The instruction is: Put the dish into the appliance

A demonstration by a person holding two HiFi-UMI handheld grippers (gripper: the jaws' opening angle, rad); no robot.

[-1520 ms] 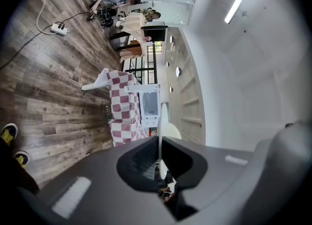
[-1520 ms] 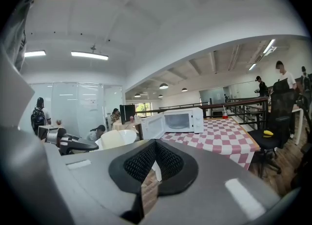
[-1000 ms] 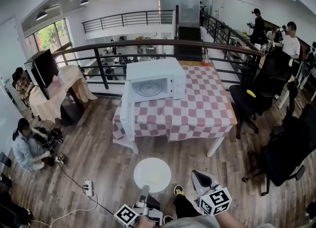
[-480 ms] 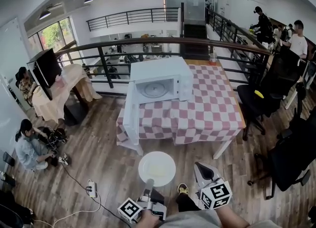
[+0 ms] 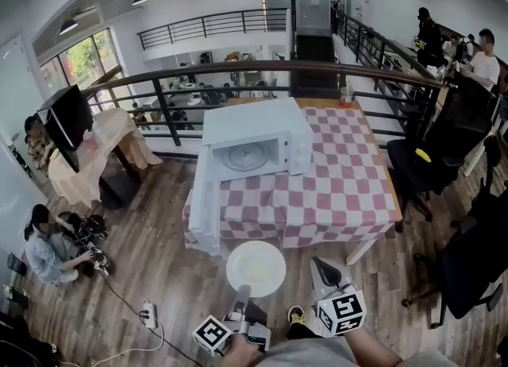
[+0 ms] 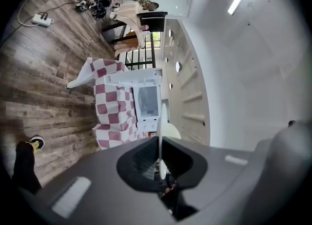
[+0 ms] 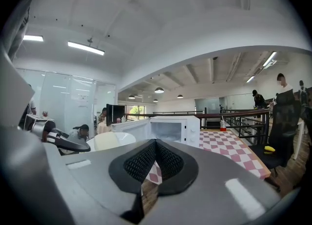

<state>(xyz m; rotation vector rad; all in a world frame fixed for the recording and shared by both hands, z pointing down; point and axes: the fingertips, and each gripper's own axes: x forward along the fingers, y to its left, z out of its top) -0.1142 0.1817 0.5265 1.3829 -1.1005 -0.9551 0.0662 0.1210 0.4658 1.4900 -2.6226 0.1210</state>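
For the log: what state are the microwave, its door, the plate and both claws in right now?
microwave: on the table, nothing on its turntable.
microwave door: swung wide open.
plate: held in the air, short of the table.
left claw: shut on the plate's near rim.
right claw: shut, holding nothing.

The person is wearing a grey top [image 5: 305,355], dark trousers [image 5: 302,331] and a dark shoe [image 5: 294,314] with yellow trim. The left hand-held gripper [image 5: 241,294] and the right hand-held gripper [image 5: 319,268] are both showing smooth grey shells narrowing to a tip. Each is carrying a white cube printed with black square markers, the left cube [image 5: 212,334] and the right cube [image 5: 343,312]. In the gripper views, the jaws are showing black pads with a fine ribbed or meshed texture, with pale rectangular patches on the grey casing.
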